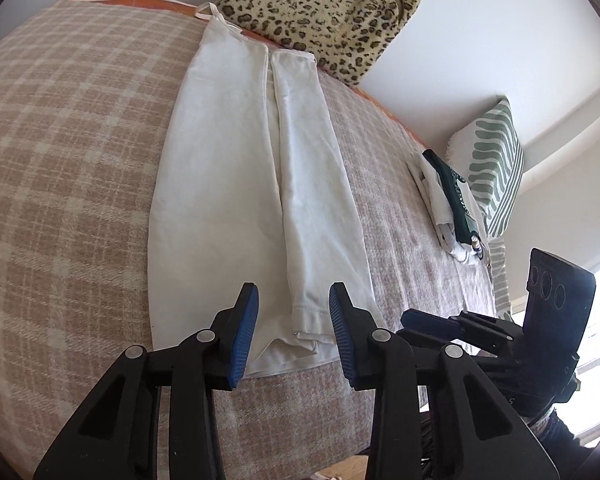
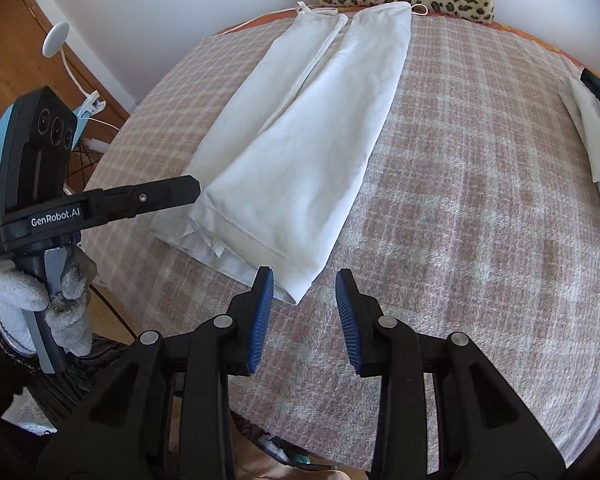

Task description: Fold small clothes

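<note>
A white strappy garment (image 1: 228, 168) lies flat on the checked blanket, its right side folded over lengthwise. It also shows in the right wrist view (image 2: 312, 132). My left gripper (image 1: 294, 320) is open and empty, just above the garment's near hem. My right gripper (image 2: 305, 304) is open and empty, hovering at the hem's near right corner. The right gripper shows in the left wrist view (image 1: 460, 326) beside the hem. The left gripper body shows in the right wrist view (image 2: 100, 204), held by a gloved hand.
The checked blanket (image 2: 460, 220) covers the bed. A stack of folded clothes (image 1: 452, 208) lies at the right, also seen in the right wrist view (image 2: 592, 128). A leopard-print cushion (image 1: 324, 12) and a green-striped cushion (image 1: 492, 168) stand at the far edge.
</note>
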Tool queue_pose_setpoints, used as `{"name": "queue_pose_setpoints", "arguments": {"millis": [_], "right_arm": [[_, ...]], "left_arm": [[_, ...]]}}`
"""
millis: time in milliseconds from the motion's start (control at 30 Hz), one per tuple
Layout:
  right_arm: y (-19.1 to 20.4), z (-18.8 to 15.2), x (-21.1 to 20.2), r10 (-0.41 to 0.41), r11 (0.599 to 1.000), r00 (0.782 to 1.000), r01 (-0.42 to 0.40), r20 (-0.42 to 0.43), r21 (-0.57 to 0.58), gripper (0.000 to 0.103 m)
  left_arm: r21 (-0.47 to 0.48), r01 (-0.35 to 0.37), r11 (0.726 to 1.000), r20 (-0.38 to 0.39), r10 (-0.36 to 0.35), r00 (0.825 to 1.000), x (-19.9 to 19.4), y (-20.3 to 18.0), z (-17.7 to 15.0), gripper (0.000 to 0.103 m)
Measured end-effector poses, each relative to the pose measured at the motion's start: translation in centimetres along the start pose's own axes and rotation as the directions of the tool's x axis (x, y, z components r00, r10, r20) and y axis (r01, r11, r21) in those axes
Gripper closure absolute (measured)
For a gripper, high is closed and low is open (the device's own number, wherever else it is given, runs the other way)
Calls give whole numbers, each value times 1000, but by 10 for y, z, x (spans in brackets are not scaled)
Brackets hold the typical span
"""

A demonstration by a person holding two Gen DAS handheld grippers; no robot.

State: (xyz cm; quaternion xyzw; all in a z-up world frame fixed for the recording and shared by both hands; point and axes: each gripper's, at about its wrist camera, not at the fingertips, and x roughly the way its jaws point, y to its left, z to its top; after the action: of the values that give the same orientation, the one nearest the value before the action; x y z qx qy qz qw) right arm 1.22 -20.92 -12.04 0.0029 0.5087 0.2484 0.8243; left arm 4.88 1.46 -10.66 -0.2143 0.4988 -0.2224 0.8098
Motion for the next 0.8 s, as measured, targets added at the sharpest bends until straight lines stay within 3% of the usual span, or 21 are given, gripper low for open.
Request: {"name": "queue_pose_setpoints", "arguments": {"millis": [233,533,600,633,667,800], "right_arm": [[25,-13,15,-90,988,996,89,1,-127,69],[34,-10,22,-191,967,981,195,45,-163,70],[36,-12,25,-191,965,981,195,41,-175,79],[38,-13,25,-197,962,979,201,45,-183,90],[40,-16,23,-202,960,978,208,54,-186,95],[40,-19,12,-194,963,976,208,96,-170,100]], "left_arm": [[-11,7,1000,-6,-7,1000,4,1,1,76],[7,8,1000,-33,-8,999,12,-1,-2,85],[11,13,1000,-36,-13,999,14,-2,-4,92],[17,12,1000,-35,-12,999,14,-3,-5,94],[24,8,1000,-29,-7,1000,14,-3,-6,96],[12,35,999,-21,-34,999,11,-5,-7,99]]}}
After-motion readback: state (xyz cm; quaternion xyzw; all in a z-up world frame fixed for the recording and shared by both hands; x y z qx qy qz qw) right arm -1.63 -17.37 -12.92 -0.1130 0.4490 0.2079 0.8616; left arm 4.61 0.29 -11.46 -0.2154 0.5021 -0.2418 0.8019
